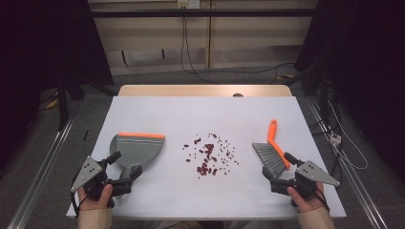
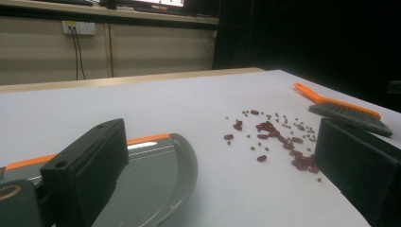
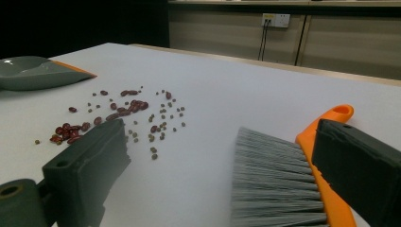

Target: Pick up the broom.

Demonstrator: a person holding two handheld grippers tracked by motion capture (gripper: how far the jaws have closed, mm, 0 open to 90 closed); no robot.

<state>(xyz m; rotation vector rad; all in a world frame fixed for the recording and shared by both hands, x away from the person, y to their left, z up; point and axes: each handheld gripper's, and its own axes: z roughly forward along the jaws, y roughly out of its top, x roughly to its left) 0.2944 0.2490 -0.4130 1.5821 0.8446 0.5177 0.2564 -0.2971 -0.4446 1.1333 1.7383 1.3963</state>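
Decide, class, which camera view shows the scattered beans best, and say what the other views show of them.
The high view: it looks down on the whole scatter of beans, between the dustpan and the brush. The left gripper view sees them low and slanted, partly cut off by a jaw. In the right gripper view a jaw covers some.

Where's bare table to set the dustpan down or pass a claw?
Bare: the far half of the table beyond the dustpan, beans and brush, and the near strip between both claws. Crowded: the centre bean scatter.
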